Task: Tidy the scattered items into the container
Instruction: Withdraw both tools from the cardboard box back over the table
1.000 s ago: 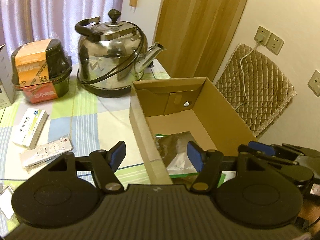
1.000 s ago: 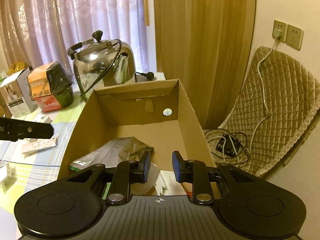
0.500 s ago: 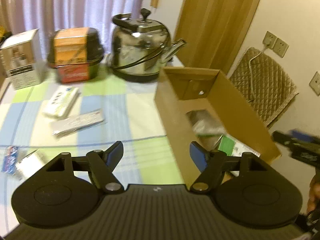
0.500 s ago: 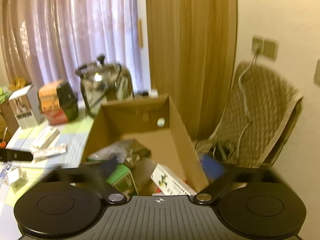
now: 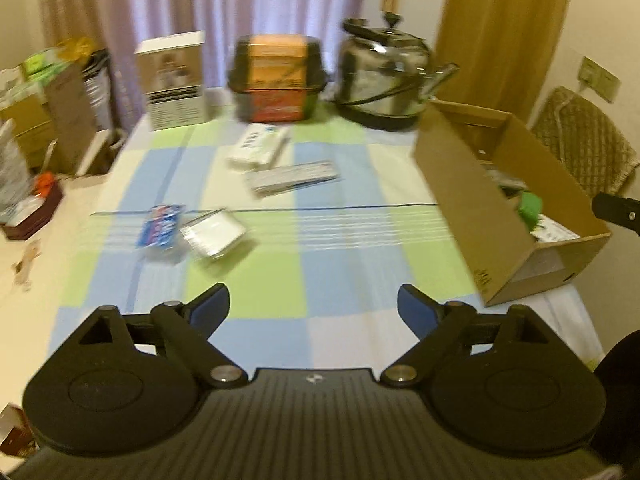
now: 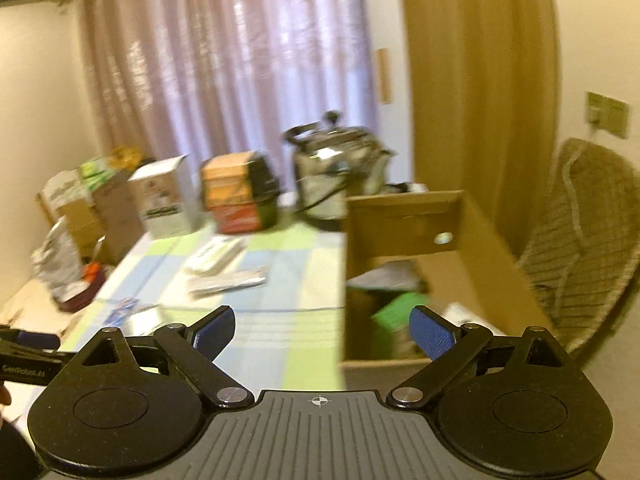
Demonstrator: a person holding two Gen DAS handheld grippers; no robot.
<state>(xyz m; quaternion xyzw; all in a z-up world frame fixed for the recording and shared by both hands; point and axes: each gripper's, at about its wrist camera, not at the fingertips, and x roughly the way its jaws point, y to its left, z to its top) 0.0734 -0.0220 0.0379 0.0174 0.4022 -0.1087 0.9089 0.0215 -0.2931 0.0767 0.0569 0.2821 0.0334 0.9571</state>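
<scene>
Left gripper (image 5: 314,308) hangs with its jaws spread wide and nothing between them, set back over the near edge of the table (image 5: 352,240), which I judge to be a stance for picking the next loose piece; right gripper (image 6: 322,330) is likewise wide and empty, held above the near right corner just beside the cardboard box (image 5: 480,196), seemingly between loads.

Going from the left edge: a dark tray of oddments (image 5: 30,212) sits there, off the checked cloth; next, toward the middle left, a blue-and-red packet (image 5: 160,226) lies touching a clear-wrapped white packet (image 5: 214,234), both flat and near the left gripper, so they look the easiest next picks; further back in the middle a white carton (image 5: 258,148) lies just beside a long silvery sachet (image 5: 294,176); these four are what is left scattered.

Along the far edge stand a white upright box (image 5: 174,80), a dark lidded pot with an orange sleeve (image 5: 278,76) and a steel kettle (image 5: 386,80); these appear to be fixtures, not litter.

At the right edge the cardboard box lies open-topped, already holding a green item (image 5: 530,204), a crumpled foil bag (image 6: 390,276) and a white printed carton (image 5: 554,234); its tall near wall stands between the loose packets and its floor, so each piece would need lifting over it.
</scene>
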